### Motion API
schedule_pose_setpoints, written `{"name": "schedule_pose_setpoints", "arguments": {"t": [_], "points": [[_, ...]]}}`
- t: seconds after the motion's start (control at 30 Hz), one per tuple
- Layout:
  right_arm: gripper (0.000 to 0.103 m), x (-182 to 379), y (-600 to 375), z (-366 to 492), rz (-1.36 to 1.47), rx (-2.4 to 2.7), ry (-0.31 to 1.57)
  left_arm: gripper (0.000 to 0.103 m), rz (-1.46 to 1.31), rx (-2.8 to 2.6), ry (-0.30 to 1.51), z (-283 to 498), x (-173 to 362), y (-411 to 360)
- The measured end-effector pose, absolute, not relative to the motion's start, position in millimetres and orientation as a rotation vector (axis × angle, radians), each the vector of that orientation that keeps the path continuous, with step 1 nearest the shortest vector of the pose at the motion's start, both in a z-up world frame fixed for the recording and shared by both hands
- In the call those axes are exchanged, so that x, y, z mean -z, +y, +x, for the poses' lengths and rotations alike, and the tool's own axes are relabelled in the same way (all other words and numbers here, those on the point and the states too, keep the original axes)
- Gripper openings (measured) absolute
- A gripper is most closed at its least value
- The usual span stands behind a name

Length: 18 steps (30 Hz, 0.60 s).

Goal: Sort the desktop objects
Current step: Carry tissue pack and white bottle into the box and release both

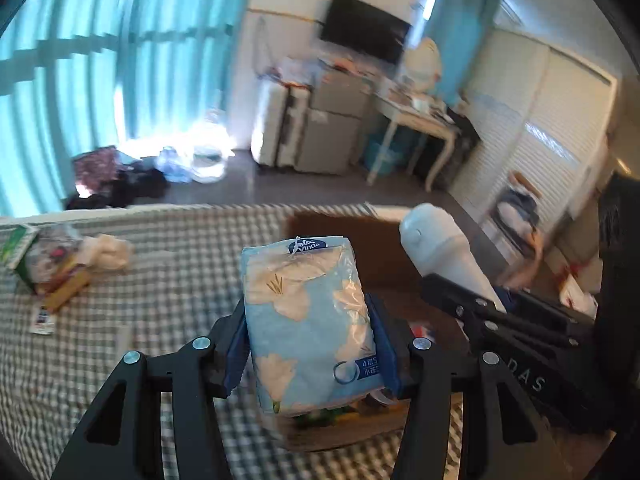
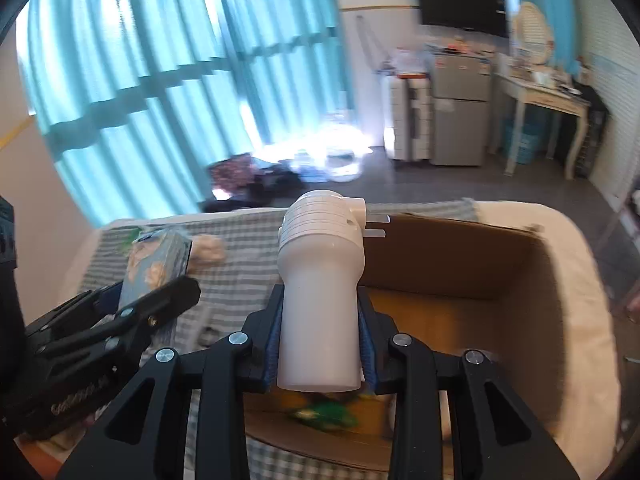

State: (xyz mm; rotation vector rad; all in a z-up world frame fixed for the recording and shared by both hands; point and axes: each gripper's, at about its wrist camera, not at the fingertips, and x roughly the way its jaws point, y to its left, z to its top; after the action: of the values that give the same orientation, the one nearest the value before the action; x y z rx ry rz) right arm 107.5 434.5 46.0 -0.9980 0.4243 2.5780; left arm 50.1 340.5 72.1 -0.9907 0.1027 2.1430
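My left gripper [image 1: 310,344] is shut on a blue tissue pack [image 1: 310,320] printed with pale flowers, which stands upright between the blue pads. The same tissue pack [image 2: 158,266] and left gripper [image 2: 160,288] appear at the left of the right wrist view. My right gripper [image 2: 320,340] is shut on a white plug-in device [image 2: 320,284] with two metal prongs at its top. That white device [image 1: 440,244] also shows at the right of the left wrist view. Both are held up over an open cardboard box [image 2: 460,264] on the checked cloth [image 1: 160,280].
A heap of small items [image 1: 60,264] lies at the cloth's far left. Something green [image 2: 328,410] lies in the box bottom. Beyond the table are teal curtains [image 2: 140,80], a small fridge [image 2: 460,112], a white side table [image 2: 544,100] and a wall television [image 1: 364,28].
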Motion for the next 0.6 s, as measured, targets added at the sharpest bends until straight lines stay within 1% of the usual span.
{"name": "schedule_pose_setpoints", "arguments": {"t": [0.1, 0.2, 0.23, 0.27, 0.3, 0.33, 0.37, 0.4, 0.47, 0.53, 0.6], "points": [[0.032, -36, 459, 120, -1.026, -2.494, 0.468, 0.055, -1.045, -2.103, 0.202, 57, -52, 367], [0.032, -23, 476, 125, -1.075, -2.444, 0.511, 0.055, -1.084, -2.090, 0.205, 59, -38, 369], [0.033, -20, 480, 128, -1.080, -2.441, 0.531, 0.058, -1.093, -2.086, 0.206, 59, -35, 369], [0.034, -17, 485, 136, -1.074, -2.446, 0.554, 0.068, -1.101, -2.091, 0.212, 59, -32, 368], [0.034, -16, 487, 139, -1.068, -2.453, 0.574, 0.074, -1.109, -2.082, 0.216, 61, -29, 366], [0.039, -16, 489, 141, -1.059, -2.465, 0.595, 0.080, -1.109, -2.055, 0.206, 61, -28, 366], [0.051, -17, 490, 140, -1.046, -2.474, 0.615, 0.085, -1.104, -2.046, 0.201, 69, -26, 368], [0.055, -18, 487, 139, -1.032, -2.473, 0.619, 0.087, -1.092, -2.052, 0.214, 73, -28, 366], [0.057, -23, 485, 139, -1.005, -2.476, 0.607, 0.102, -1.064, -2.087, 0.260, 81, -32, 367], [0.057, -28, 478, 138, -0.998, -2.493, 0.586, 0.103, -1.019, -2.141, 0.306, 89, -38, 363], [0.057, -36, 471, 136, -0.971, -2.517, 0.554, 0.103, -1.001, -2.139, 0.290, 90, -45, 354]]}}
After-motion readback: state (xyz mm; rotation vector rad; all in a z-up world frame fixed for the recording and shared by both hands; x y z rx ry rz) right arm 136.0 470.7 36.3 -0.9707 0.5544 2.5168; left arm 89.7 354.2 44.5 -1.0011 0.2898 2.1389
